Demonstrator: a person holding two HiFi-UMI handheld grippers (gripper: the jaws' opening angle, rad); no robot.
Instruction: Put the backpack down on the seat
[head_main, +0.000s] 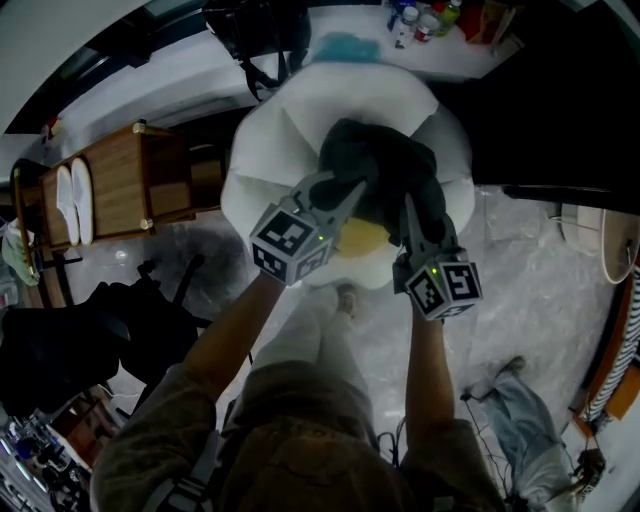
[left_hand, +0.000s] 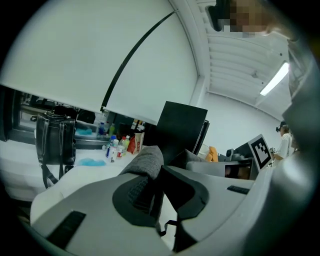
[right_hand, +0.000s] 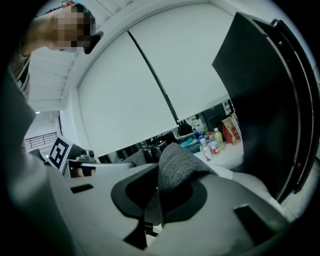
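My left gripper (head_main: 338, 192) and right gripper (head_main: 412, 218) each have fingers clenched on a fold of the backpack (head_main: 385, 160), soft, limp grey cloth that I judge light and best held by its top, at mid-frame over the white seat (head_main: 285, 110).

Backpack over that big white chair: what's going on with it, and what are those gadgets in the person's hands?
A person holds a two-jaw gripper in each hand. The left gripper and the right gripper are each clamped on a fold of the dark grey backpack, carrying it between them. The bag hangs over the middle of the white seat. Whether it already rests on the cushion cannot be told from these views.
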